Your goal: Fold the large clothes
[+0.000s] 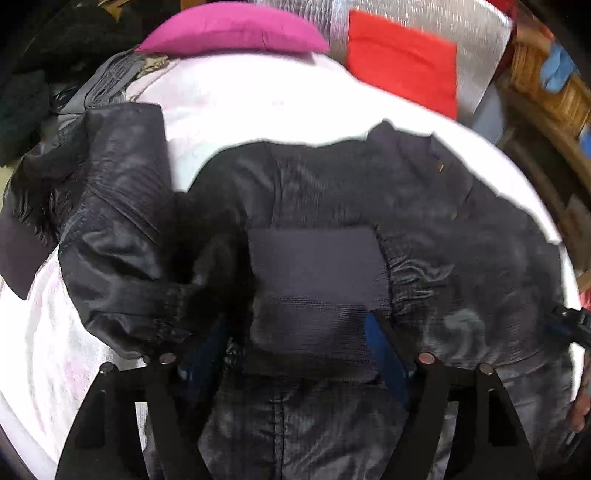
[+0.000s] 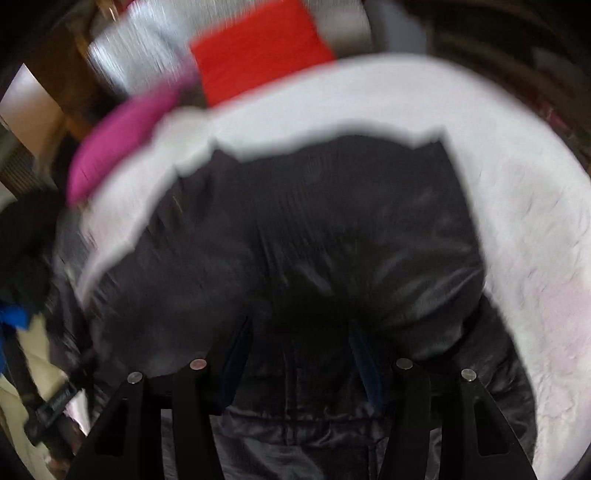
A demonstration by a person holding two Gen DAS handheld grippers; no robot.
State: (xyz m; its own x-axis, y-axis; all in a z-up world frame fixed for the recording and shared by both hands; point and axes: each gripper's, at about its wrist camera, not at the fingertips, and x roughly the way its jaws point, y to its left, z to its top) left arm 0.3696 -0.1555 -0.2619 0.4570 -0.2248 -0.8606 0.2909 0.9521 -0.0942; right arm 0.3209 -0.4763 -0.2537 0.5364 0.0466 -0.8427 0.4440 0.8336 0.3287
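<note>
A white bed cover (image 1: 258,99) fills most of both views, and a dark, shiny jacket (image 1: 424,221) lies spread across it, one sleeve (image 1: 118,221) thrown out toward 9 o'clock. A red cushion (image 1: 402,59) sits at 1 o'clock, a magenta pillow (image 1: 232,27) at 12. The left gripper (image 1: 310,332) has its fingers parted around the ribbed cuff (image 1: 317,273). The right gripper (image 2: 299,339) holds its fingers apart over dark fabric; whether either grips cloth cannot be told.
</note>
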